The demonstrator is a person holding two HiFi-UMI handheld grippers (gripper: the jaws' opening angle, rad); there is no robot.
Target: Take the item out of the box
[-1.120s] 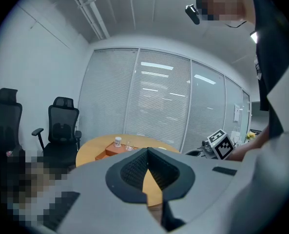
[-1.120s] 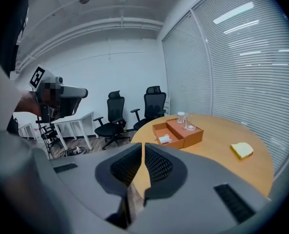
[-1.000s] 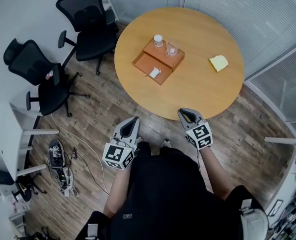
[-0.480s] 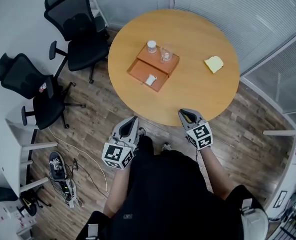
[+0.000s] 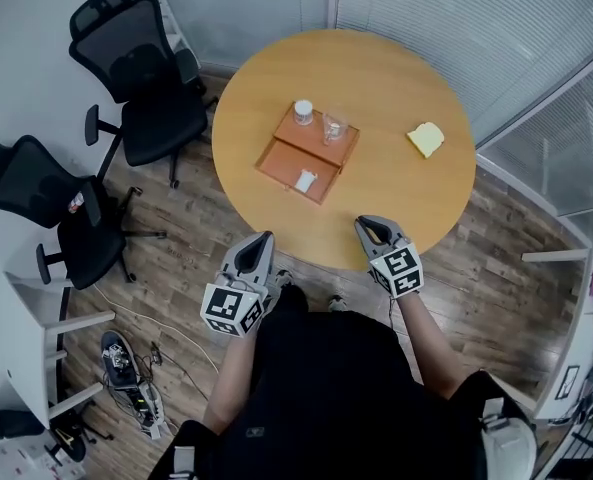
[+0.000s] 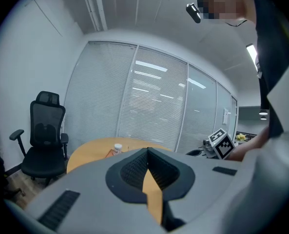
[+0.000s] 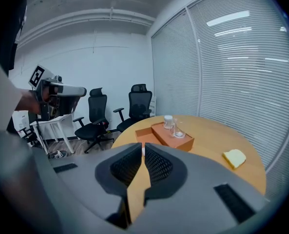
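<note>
An orange box (image 5: 321, 134) lies on the round wooden table (image 5: 396, 193), with its open tray (image 5: 289, 162) toward me. A small white item (image 5: 305, 180) rests in the tray. On the box's closed part stand a white jar (image 5: 303, 111) and a clear glass (image 5: 334, 128). My left gripper (image 5: 266, 238) hovers over the floor just off the table's near edge, jaws shut and empty. My right gripper (image 5: 362, 223) is at the table's near edge, also shut with nothing in it. From the right gripper view the box (image 7: 173, 133) is ahead, well out of reach.
A yellow sponge (image 5: 426, 139) lies on the table to the right of the box. Two black office chairs (image 5: 141, 78) stand at the left. Cables and a power strip (image 5: 126, 373) lie on the wooden floor. Blinds line the glass walls behind the table.
The table and box have slid lower and nearer in the head view as the person steps forward. Both grippers stay shut and keep their places in front of the body.
</note>
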